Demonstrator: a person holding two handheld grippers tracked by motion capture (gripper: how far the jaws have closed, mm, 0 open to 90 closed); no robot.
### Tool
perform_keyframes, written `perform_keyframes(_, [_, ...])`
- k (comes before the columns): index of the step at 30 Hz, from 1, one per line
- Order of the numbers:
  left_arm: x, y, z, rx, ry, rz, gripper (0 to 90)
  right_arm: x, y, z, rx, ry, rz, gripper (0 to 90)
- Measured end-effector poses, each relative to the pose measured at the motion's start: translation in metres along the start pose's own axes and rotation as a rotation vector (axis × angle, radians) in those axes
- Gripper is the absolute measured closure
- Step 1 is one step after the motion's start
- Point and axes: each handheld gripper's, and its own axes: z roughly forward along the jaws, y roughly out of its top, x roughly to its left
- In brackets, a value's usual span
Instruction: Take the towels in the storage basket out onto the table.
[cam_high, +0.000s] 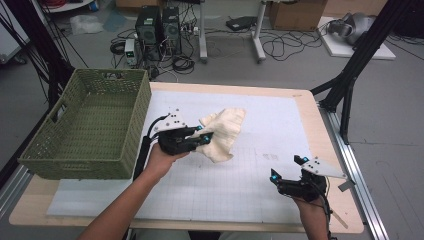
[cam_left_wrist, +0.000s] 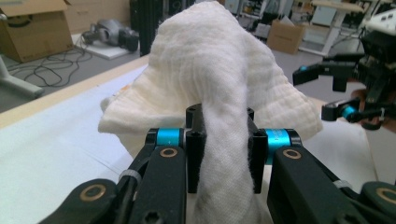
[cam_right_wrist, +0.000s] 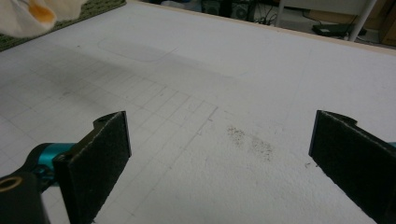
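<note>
Fingers (cam_left_wrist: 196, 140) pinch one cloth (cam_left_wrist: 210, 60) beside one basket (cam_high: 87, 125).

Both grippers are black, each with 2 flat jaws and teal collars at the finger joints. The left gripper (cam_high: 206, 136) shows brass-coloured pivot rings, a white perforated top plate and a black cable. The right gripper (cam_high: 285, 167) carries a grey 3-cornered plate.

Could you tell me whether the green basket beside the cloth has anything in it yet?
Empty: the high view shows only bare weave inside the green basket. The cloth is outside it, bunched in the left gripper.
</note>
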Motion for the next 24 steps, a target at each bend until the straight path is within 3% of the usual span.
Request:
perform_keyframes(6, [-0.005,-0.020,0.018,0.050,-0.029,-0.017,76.0,0.000,0.000,0.001,0.001,-0.001,-0.002,4.7])
perform_keyframes(11, [-0.009,-0.036,0.036,0.120,-0.038,-0.007,75.6,0.000,0.000,0.001,0.002,-0.001,0.001,4.7])
perform_keyframes(14, [-0.011,-0.043,0.045,0.149,-0.030,-0.010,75.4,0.000,0.000,0.001,0.000,-0.001,-0.004,4.7])
perform_keyframes(18, [-0.012,-0.055,0.054,0.225,-0.016,0.002,73.6,-0.001,0.000,0.001,0.002,-0.002,0.001,4.7])
perform_keyframes(24, [-0.009,-0.067,0.055,0.245,0.009,-0.028,70.1,-0.002,-0.001,0.000,-0.001,-0.003,0.003,4.7])
